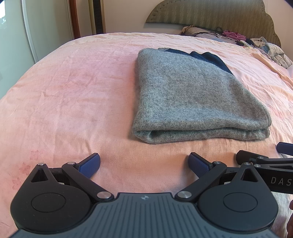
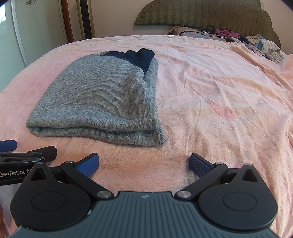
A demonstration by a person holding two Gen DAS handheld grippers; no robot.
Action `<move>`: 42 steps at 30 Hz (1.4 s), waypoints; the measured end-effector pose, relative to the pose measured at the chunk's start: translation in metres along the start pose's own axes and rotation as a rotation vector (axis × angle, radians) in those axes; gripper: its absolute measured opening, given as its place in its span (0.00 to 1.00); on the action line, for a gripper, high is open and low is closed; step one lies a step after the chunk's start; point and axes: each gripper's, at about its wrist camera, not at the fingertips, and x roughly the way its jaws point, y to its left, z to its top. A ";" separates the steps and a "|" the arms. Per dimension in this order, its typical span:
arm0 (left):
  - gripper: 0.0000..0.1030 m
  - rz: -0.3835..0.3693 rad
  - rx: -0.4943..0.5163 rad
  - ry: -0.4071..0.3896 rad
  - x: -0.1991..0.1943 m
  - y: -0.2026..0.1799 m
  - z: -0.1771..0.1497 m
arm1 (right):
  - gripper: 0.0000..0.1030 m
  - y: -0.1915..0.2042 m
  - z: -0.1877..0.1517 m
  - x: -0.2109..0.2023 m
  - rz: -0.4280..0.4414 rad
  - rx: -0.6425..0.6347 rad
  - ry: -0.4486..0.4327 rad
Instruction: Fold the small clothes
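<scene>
A folded grey sweater (image 1: 194,98) lies on a pink bedsheet (image 1: 73,91), just ahead of the left gripper (image 1: 144,164) and right gripper (image 2: 144,164), both spread and empty. Loose clothes (image 2: 256,44) are piled by the headboard (image 1: 219,14).

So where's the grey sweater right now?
The sweater lies folded on the pink bed, just ahead of both open grippers: right of centre in the left view, left in the right view.

A grey sweater (image 1: 192,95) with a navy part at its 12 o'clock edge is seen on a pink sheet (image 1: 73,91). Blue pads (image 1: 89,164) are carried on black fingers. An olive zigzag-patterned headboard (image 1: 210,12) is shown.
</scene>
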 end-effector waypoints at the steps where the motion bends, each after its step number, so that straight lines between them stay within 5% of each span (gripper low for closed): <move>1: 1.00 0.000 0.000 0.000 0.000 0.000 0.000 | 1.00 0.000 0.000 0.000 0.000 0.000 0.000; 42: 1.00 -0.019 0.003 0.002 -0.002 0.002 0.002 | 1.00 0.000 -0.003 -0.002 0.003 -0.017 -0.018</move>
